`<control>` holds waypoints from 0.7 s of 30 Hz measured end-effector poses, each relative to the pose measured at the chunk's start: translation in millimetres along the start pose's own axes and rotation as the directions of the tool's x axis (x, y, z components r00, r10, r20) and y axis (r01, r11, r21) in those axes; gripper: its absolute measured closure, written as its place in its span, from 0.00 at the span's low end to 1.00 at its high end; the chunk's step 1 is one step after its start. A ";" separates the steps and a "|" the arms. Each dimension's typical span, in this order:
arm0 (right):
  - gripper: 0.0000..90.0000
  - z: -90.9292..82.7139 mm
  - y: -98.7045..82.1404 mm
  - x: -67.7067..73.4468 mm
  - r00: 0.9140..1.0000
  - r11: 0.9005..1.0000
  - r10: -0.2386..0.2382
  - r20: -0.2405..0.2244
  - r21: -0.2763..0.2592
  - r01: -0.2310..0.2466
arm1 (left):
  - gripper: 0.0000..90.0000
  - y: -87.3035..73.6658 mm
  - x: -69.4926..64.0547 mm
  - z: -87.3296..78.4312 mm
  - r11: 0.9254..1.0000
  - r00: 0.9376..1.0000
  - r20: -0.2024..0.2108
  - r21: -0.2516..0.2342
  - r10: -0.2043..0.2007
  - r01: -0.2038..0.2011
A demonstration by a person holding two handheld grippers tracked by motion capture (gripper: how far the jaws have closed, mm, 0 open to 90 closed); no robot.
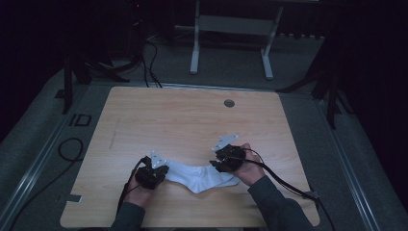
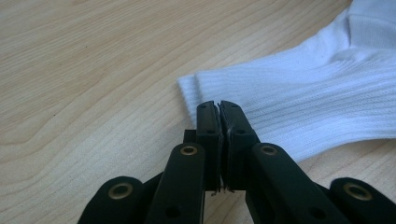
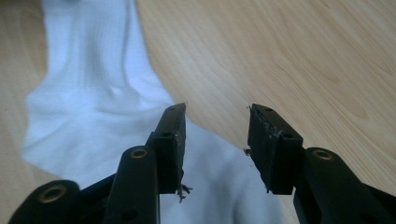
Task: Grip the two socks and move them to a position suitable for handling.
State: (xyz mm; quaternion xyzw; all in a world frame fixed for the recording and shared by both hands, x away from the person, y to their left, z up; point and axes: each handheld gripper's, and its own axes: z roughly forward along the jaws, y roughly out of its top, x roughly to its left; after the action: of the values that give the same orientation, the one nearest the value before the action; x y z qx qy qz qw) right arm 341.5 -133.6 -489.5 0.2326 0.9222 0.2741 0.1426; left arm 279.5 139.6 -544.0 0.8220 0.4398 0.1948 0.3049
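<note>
A white ribbed sock (image 1: 197, 177) lies flat on the wooden table (image 1: 183, 120) near its front edge, bent at the heel. My left gripper (image 1: 161, 174) is at the sock's left end. In the left gripper view its jaws are shut, pads pressed together, with the tips (image 2: 218, 105) over the edge of the sock's cuff (image 2: 303, 93). No cloth shows between them. My right gripper (image 1: 217, 165) is at the sock's right end. In the right gripper view it (image 3: 217, 112) stands open above the foot of the sock (image 3: 93, 93), with nothing between its pads.
A round grey grommet (image 1: 229, 103) sits in the far part of the tabletop. Cables trail from both grippers; the right one (image 1: 284, 180) crosses the table's front right corner. A white metal frame (image 1: 231, 29) stands on the dark floor beyond the table.
</note>
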 end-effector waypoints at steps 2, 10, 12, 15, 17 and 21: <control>0.63 -1.5 -3.2 -5.5 1.000 1.000 0.024 0.006 -0.002 -0.024 | 0.97 -0.2 0.0 0.3 1.000 1.000 0.000 -0.001 -0.002 0.002; 0.64 -7.2 -15.4 -23.8 0.996 0.996 0.085 0.034 0.002 -0.085 | 0.97 -1.0 0.3 0.6 1.000 1.000 -0.001 -0.001 -0.003 0.003; 0.64 -8.2 -18.7 -28.8 0.994 0.995 0.100 0.043 0.005 -0.100 | 0.97 -1.1 0.7 0.7 1.000 1.000 0.001 -0.001 -0.006 0.006; 0.64 -8.0 -23.5 -35.0 0.992 0.993 0.116 0.042 0.021 -0.117 | 0.97 -1.6 1.8 1.6 1.000 1.000 0.009 -0.002 -0.012 0.012; 0.64 -7.1 -25.8 -37.6 0.992 0.992 0.115 0.042 0.042 -0.117 | 0.97 -1.7 2.4 1.9 1.000 1.000 0.010 -0.003 -0.013 0.013; 0.63 -3.3 -28.6 -41.8 0.991 0.988 0.131 0.034 0.079 -0.133 | 0.97 -3.0 1.5 1.7 1.000 1.000 0.007 -0.005 -0.011 0.011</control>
State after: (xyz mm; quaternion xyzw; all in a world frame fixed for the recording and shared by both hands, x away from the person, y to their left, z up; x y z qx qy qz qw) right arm 365.8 -177.5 -497.6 0.3027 0.9129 0.2419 0.1280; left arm 279.4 141.5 -547.2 0.8194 0.4427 0.1914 0.3098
